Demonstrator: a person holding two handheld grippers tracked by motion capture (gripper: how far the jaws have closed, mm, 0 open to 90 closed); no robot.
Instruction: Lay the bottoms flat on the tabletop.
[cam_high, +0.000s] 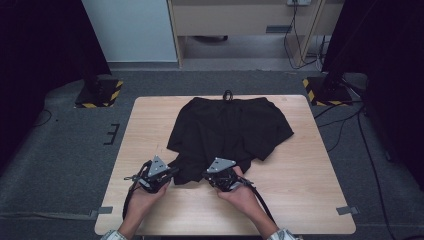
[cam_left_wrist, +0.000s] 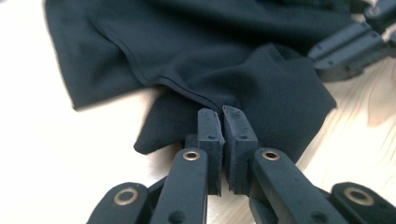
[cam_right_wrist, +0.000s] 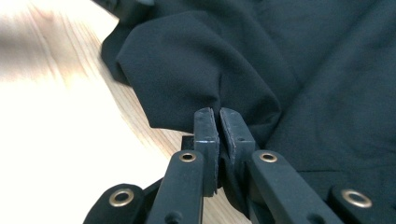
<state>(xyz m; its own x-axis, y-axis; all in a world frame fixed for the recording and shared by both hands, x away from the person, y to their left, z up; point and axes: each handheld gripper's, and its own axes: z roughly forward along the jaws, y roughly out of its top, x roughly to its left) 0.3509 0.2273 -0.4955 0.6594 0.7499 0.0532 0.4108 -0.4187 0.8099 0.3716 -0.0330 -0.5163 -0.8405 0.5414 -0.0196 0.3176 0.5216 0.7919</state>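
Black shorts (cam_high: 230, 127), soft, light and limp, lie mid-frame on the tabletop (cam_high: 310, 200); left gripper (cam_left_wrist: 221, 114) and right gripper (cam_right_wrist: 218, 114) are each clamped on the near hem, a sound hold.

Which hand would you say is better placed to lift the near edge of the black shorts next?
Neither alone, probably: the left gripper and the right gripper are both shut on the near edge of the black shorts, side by side, so lifting together looks best.
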